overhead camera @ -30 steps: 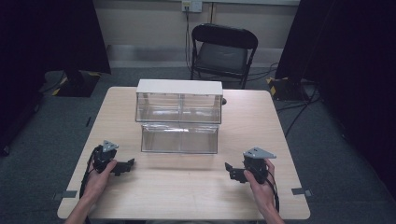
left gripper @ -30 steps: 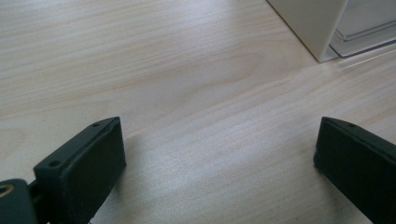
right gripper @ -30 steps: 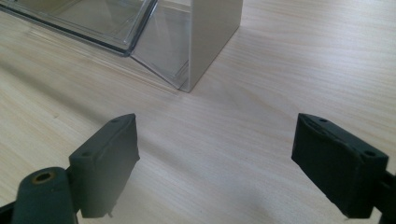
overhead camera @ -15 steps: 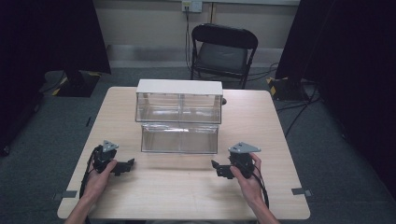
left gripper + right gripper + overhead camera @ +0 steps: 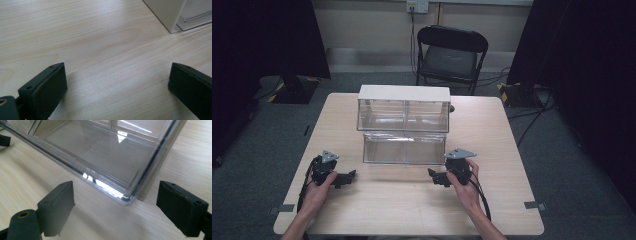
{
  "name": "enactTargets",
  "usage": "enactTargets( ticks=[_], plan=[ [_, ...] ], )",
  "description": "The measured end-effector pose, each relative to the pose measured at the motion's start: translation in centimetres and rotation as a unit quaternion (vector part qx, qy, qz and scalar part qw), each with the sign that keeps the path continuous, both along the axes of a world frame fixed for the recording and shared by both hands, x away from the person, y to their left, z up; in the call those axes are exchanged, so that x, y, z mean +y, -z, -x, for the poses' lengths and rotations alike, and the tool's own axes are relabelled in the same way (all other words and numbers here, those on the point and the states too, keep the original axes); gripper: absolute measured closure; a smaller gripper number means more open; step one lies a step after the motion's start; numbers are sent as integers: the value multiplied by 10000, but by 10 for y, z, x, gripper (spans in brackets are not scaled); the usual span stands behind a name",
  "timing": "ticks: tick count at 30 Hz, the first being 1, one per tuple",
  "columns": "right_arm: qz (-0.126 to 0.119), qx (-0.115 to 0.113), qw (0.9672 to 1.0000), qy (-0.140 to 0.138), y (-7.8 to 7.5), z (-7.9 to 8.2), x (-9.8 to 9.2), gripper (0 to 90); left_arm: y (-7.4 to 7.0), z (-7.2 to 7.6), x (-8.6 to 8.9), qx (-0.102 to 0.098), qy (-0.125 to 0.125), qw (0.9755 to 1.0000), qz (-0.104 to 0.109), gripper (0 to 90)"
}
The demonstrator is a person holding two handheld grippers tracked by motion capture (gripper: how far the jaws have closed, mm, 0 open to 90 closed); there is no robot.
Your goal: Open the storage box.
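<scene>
A clear plastic drawer unit with a white top (image 5: 404, 107) stands at the middle of the wooden table (image 5: 412, 210). Its clear drawer (image 5: 404, 147) is pulled out toward me. My left gripper (image 5: 344, 178) rests on the table left of the drawer, open, jaws pointing right. In the left gripper view the left gripper (image 5: 117, 75) holds nothing, and the unit's white corner (image 5: 167, 15) lies ahead. My right gripper (image 5: 436, 177) sits open just before the drawer's front right part. In the right gripper view the right gripper (image 5: 116, 195) frames the drawer's rounded corner (image 5: 126, 197), apart from it.
A black folding chair (image 5: 451, 52) stands beyond the table's far edge. Grey tape marks (image 5: 532, 205) lie near the table's front corners. Cables trail from both grippers toward me. Dark curtains hang at both sides.
My right gripper has slid left along the table, closer to the drawer's front right corner. The left gripper has stayed put.
</scene>
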State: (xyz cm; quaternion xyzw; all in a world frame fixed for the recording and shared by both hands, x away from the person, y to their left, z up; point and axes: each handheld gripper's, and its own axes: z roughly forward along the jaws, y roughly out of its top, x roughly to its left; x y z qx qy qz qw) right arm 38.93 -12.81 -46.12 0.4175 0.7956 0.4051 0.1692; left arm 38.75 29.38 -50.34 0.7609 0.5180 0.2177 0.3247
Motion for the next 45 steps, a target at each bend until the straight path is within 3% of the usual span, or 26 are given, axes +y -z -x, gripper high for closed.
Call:
enactTargets(
  ticks=[6,15,38,41,45],
  plan=[
    [-17,44,10000,-5,5,-7,9,141,0,0,0,0,-1,10000,0,16],
    [-56,75,9998,197,12,-14,14,132,0,0,0,1,1,10000,0,16],
    [-232,42,9996,129,6,-11,11,107,0,0,0,1,2,10000,-1,16],
    [-363,21,9993,118,4,-10,11,80,0,0,0,2,1,10000,0,15],
    [-292,-25,9995,150,3,-8,12,84,0,0,0,1,3,10000,-1,15]
  ],
)
